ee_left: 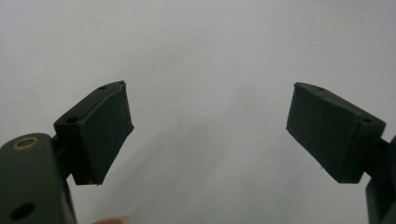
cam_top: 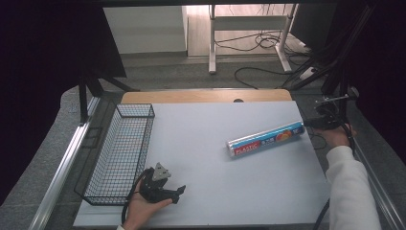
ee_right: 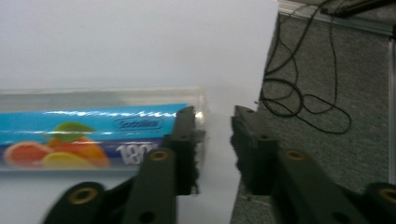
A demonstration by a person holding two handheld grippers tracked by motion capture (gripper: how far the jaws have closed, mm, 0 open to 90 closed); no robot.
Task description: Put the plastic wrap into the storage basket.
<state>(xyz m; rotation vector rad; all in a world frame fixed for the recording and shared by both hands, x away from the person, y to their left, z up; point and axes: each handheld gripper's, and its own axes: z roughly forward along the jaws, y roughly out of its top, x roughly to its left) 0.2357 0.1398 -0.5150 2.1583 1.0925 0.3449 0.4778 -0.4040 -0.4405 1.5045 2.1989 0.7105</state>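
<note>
White tabletop (cam_top: 215,158), grey carpeted floor (cam_top: 191,74)

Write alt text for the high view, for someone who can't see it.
A boxed roll of plastic wrap lies on a white table, the right tongs at its right end. The left tongs rest near a wire basket at the table's left edge.

glossy plastic-wrap box (cam_top: 265,138), wire-mesh metal basket (cam_top: 122,152), matt table (cam_top: 230,182)
</note>
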